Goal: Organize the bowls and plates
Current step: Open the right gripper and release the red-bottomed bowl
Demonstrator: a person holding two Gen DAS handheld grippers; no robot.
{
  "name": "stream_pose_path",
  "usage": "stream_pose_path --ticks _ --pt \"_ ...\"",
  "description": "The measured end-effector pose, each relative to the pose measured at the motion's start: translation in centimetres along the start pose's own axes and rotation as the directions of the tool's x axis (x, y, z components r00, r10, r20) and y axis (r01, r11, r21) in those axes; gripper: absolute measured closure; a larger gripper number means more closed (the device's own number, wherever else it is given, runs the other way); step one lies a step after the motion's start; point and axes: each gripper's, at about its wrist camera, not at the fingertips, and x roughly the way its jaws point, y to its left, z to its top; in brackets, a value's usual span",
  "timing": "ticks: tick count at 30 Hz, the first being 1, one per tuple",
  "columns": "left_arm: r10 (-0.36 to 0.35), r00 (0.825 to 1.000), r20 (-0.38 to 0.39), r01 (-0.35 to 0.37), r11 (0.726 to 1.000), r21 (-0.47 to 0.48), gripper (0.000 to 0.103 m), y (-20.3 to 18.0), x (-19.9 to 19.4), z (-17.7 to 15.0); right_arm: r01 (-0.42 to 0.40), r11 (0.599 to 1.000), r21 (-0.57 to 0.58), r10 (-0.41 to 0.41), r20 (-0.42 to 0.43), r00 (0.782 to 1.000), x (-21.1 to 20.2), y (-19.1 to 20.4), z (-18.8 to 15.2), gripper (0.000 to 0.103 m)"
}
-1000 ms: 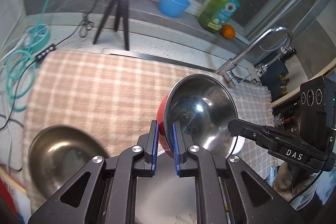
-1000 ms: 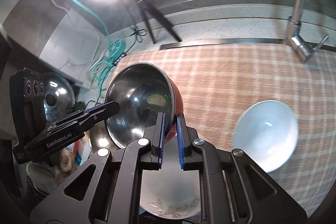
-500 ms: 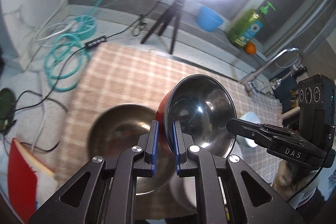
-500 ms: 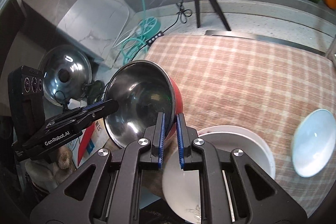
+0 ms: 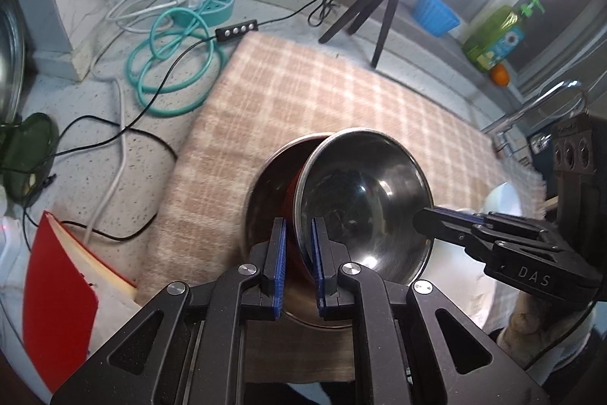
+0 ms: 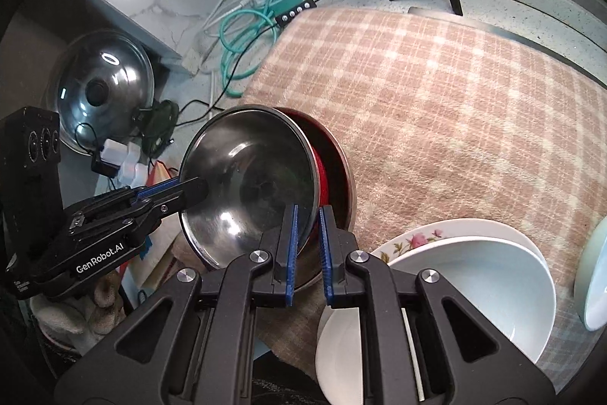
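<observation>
Overhead, both grippers pinch one steel bowl with a red outside (image 5: pixel 364 192) by opposite points of its rim: the left gripper (image 5: pixel 297 264) clamps the near-left edge, and the right gripper (image 6: pixel 307 245) clamps the edge across from it, its blue pads closed on the thin lip. That bowl hangs tilted, its lower side dipping into a larger steel bowl (image 5: pixel 265 200) that sits on the checked cloth (image 5: pixel 322 101) near the cloth's front-left corner. Just to the right, at the cloth's front edge, a white bowl (image 6: pixel 474 291) rests in a flowered plate (image 6: pixel 417 238), and a pale blue bowl (image 6: pixel 593 283) stands beyond it at the frame's edge. Behind the bowls the cloth lies bare up to the tripod (image 5: pixel 375 10) legs. Left of the cloth, the speckled counter (image 5: pixel 114 154) carries coiled teal cable (image 5: pixel 167 63), black wires, a red-covered book (image 5: pixel 57 298) and a glass pot lid (image 6: pixel 102 90).
</observation>
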Motion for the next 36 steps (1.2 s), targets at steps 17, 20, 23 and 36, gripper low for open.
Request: stream_pose_path --ticks 17,20,23,36 --pt "0.030 0.998 -0.050 -0.028 0.999 0.029 0.092 0.4 1.3 -0.3 0.069 0.997 -0.038 -0.070 -0.026 0.997 1.5 0.6 0.2 0.089" --pt "0.031 0.998 -0.059 -0.029 0.999 0.030 0.092 0.4 1.5 -0.3 0.072 0.997 -0.039 -0.073 -0.032 0.997 1.6 0.5 0.2 0.088" --pt "0.032 0.997 -0.064 -0.030 0.999 0.032 0.092 0.3 1.6 -0.4 0.073 0.997 -0.037 -0.074 -0.038 0.997 1.7 0.4 0.2 0.088" --pt "0.042 0.998 -0.056 -0.041 0.999 0.031 0.092 0.5 1.3 -0.2 0.059 0.997 -0.041 -0.060 -0.040 0.997 1.8 0.6 0.1 0.081"
